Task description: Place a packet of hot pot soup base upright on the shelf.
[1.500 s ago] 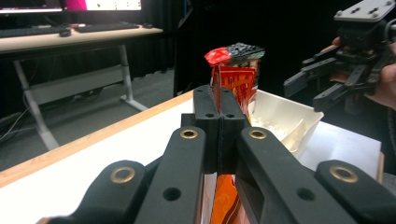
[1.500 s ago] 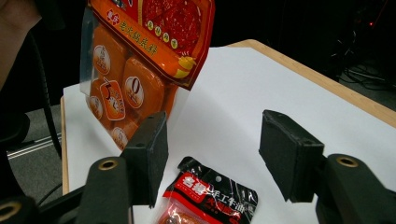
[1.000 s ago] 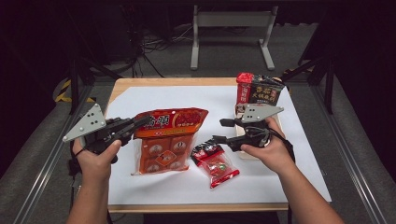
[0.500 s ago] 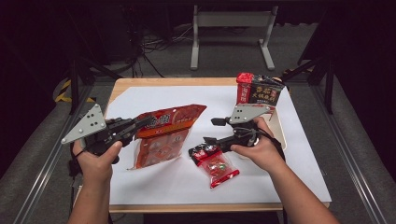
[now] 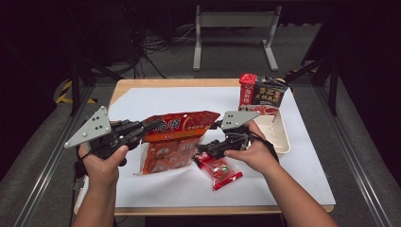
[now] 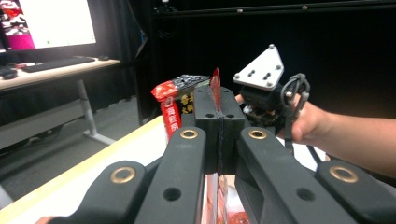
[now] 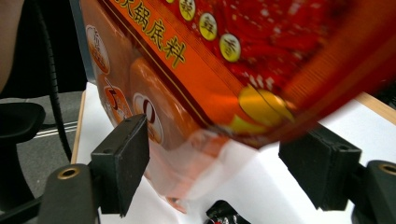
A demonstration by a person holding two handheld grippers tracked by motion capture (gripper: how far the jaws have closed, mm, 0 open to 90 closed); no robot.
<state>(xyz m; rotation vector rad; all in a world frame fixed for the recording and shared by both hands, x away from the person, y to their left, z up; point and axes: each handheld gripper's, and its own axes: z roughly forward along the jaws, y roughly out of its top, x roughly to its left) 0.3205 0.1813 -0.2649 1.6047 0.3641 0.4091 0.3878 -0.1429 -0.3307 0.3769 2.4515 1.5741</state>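
A white sheet (image 5: 302, 156) covers most of the wooden table (image 5: 142, 83) across the middle of the high view; at centre frame a large orange-red pouch (image 5: 175, 139) is held up off the sheet, its top band printed with Chinese characters that include 火锅底料 in yellow on the orange stripe seen in the right gripper view, beside round yellow badges with single characters too blurred to read. In the upper right stands a black-and-red packet (image 5: 259, 93) with gold Chinese lettering, not legible; just below it lies a shallow cream tray (image 5: 280, 135); at lower centre a small clear sachet (image 5: 220, 170) of red contents rests on the sheet. The left gripper (image 5: 150, 126), at left of frame, has its jaws pressed together on the pouch's left edge, the foil caught between the pads in its own view; the right gripper (image 5: 202, 150), at centre, has its jaws spread wide, one to each side of the pouch's lower corner, not touching it.
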